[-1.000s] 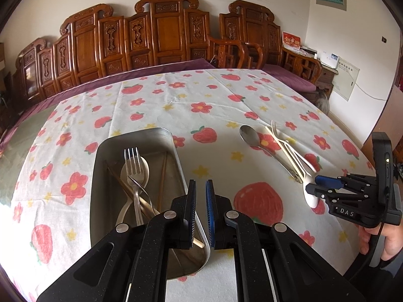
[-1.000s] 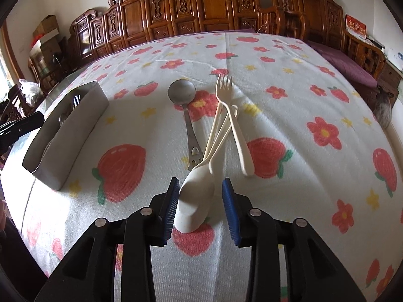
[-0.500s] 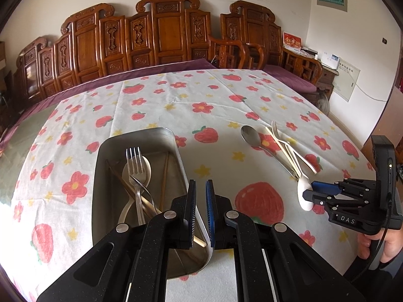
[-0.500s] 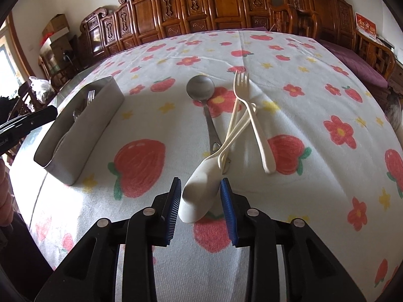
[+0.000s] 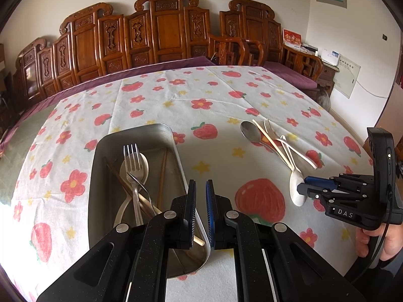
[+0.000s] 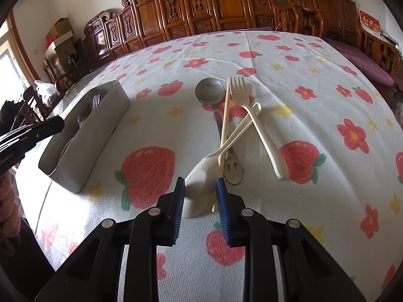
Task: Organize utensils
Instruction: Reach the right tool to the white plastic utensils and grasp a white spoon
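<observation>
Big round table (image 5: 156, 95) with a strawberry cloth. On it, a metal tray (image 5: 100, 176) with a fork and chopsticks inside. Left claw (image 5: 199, 209) pressed together on the tray's wall. Right claw (image 6: 200, 196) pinching the bowl of a cream spoon (image 6: 201, 173), amid other loose cutlery.

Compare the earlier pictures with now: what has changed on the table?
The right gripper closed on the cream spoon bowl and lifted it slightly, dragging it toward the camera. The left gripper stayed clamped on the metal tray rim. The metal spoon and cream fork did not move.
</observation>
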A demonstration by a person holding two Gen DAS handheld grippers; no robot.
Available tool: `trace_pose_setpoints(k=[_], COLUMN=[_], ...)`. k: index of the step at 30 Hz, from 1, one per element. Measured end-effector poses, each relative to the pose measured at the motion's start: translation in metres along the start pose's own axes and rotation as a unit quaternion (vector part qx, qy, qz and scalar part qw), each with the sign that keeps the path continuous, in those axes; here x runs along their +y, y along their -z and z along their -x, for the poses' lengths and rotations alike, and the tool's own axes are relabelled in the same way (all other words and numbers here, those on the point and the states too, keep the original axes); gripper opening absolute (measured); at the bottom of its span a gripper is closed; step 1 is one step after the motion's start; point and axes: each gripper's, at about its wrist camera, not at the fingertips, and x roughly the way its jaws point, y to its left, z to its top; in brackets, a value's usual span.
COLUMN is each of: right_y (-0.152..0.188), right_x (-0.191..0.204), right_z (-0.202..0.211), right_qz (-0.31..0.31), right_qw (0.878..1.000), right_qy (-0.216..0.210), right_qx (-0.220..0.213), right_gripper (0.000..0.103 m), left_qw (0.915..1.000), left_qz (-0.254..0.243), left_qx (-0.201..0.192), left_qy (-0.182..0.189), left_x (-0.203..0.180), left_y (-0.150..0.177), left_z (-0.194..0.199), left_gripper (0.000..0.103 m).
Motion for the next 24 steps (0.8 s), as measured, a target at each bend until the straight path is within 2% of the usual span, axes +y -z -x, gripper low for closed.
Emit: trace_pose_setpoints(k=[5,9,11,20,22,24], right_y=[-0.002,-0.002,-0.003,-0.001,-0.001,-0.001], right_x=[-0.004,-0.003,-0.003,0.006,0.007,0.005], right_z=[-0.004,-0.004,0.0,0.011,0.012,0.013], right_qz=[-0.017,-0.017,-0.019,-0.006,-0.007,-0.011], right_qw=[1.0,1.0,0.999,0.998,0.998,0.998], right_qy=[-0.01,-0.019,-0.026,-0.055,-0.057,-0.062], right_qx=[0.004,0.004,-0.002,-0.004,-0.001,-0.001], right_gripper=[0.038,0.031,0.024,0.011,0.003,0.002], left_qw=[1.0,1.0,1.0,0.9999,0.9999,0.9998], left_qz=[-0.004,-0.005,-0.006,-0.013,-0.016,-0.018], left_qx=[0.002,0.002,0.002,0.004,0.004,0.005], left_qy=[-0.003,-0.003,-0.003,-0.006,-0.006,-0.007], left_x=[-0.003,-0.003,-0.003,-0.008,-0.01,-0.012], left_y=[0.001,0.001,0.001,0.003,0.004,0.005], left_z=[-0.002,-0.002,-0.002,-0.004,-0.005,-0.005], left_gripper=[0.007,0.007,0.007,0.007,0.007,0.007])
